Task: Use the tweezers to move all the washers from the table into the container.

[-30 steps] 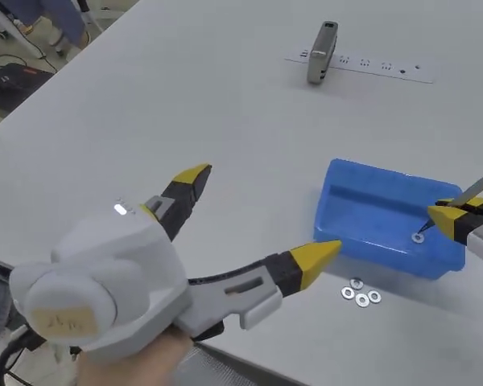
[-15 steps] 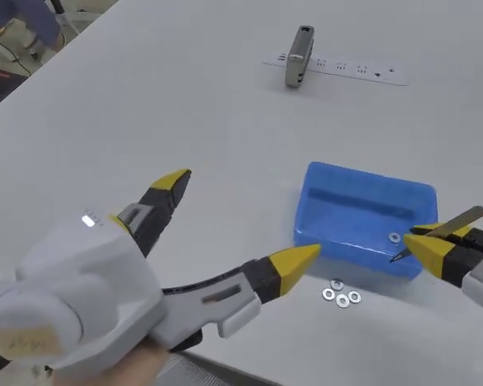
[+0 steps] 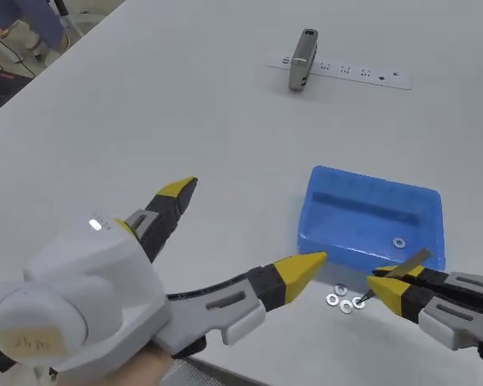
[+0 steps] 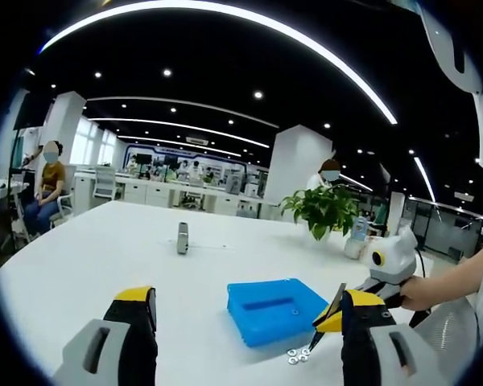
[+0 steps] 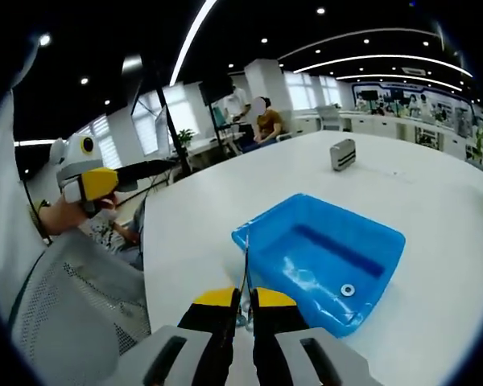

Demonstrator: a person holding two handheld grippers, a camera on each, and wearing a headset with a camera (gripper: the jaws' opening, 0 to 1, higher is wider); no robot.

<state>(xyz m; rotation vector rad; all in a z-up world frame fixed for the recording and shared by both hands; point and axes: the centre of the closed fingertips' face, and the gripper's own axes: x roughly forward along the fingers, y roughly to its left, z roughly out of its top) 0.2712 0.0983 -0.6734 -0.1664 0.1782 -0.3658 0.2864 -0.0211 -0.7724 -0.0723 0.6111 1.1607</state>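
Head view: the left gripper (image 3: 241, 227) sits low and to the left over the white table (image 3: 145, 104), jaws spread wide with nothing between them. The right gripper (image 3: 384, 287) enters from the lower right, jaws closed on the thin metal tweezers (image 3: 408, 264), whose tip sits at three small metal ring washers (image 3: 344, 300); whether it touches them cannot be told. These lie in a cluster on the table just in front of the blue rectangular plastic container (image 3: 362, 225). One single washer (image 3: 398, 242) lies inside the container. A grey metal block (image 3: 300, 60) stands on a white strip (image 3: 350, 71) at the far side. Left gripper view: the left gripper (image 4: 241, 310) jaws stand well apart; the container (image 4: 274, 310) lies between them, the washers (image 4: 299, 354) beside its near corner. Right gripper view: the right gripper (image 5: 244, 299) jaws are pressed together on the tweezers (image 5: 245, 269); the container (image 5: 306, 241) lies ahead, holding the single washer (image 5: 348, 289).
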